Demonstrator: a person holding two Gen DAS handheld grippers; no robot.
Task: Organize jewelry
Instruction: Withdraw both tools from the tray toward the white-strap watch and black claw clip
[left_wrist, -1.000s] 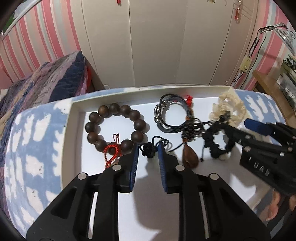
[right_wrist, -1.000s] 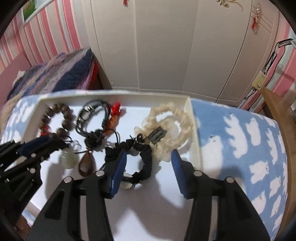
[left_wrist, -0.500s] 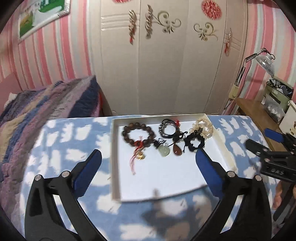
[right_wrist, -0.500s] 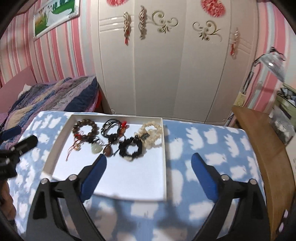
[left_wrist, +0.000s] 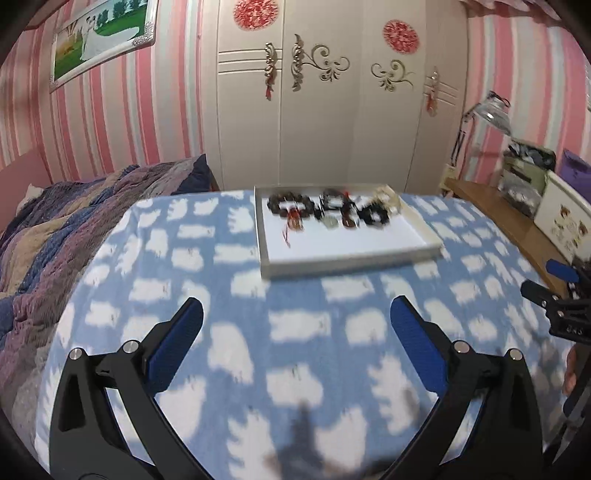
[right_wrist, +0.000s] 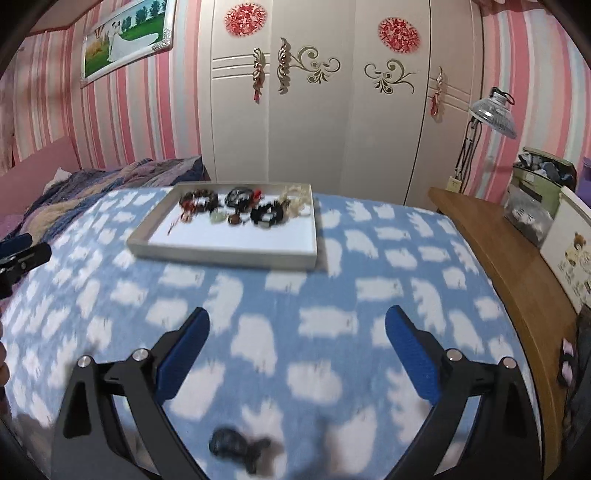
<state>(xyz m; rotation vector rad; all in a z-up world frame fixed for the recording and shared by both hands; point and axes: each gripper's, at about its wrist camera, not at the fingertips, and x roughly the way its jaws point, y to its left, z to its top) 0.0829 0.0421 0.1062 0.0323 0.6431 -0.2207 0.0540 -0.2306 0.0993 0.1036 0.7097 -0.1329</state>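
A shallow white tray (left_wrist: 351, 264) rests on a blue cloud-print cover. Along its far side lie a brown bead bracelet (left_wrist: 288, 206), black cord bracelets (left_wrist: 332, 201), a black scrunchie (left_wrist: 375, 216) and a cream scrunchie (left_wrist: 388, 195). My left gripper (left_wrist: 295, 306) hangs open and empty well short of the tray. In the right wrist view the tray (right_wrist: 221, 256) sits far ahead and left, and my right gripper (right_wrist: 297, 314) is open and empty too. A small dark blurred thing (right_wrist: 236, 446) lies on the cover below it. Each gripper shows at the edge of the other's view, right gripper (left_wrist: 554, 288), left gripper (right_wrist: 22, 254).
A wooden desk (right_wrist: 498, 258) with boxes and a lamp (right_wrist: 493, 110) runs along the right. A white wardrobe (right_wrist: 314, 129) stands behind the bed. A striped quilt (left_wrist: 74, 221) is bunched at the left. Open cover lies between the grippers and the tray.
Both grippers have drawn back and up from the tray, and their jaws have gone from nearly closed around jewelry to wide apart. The jewelry stays in the tray.
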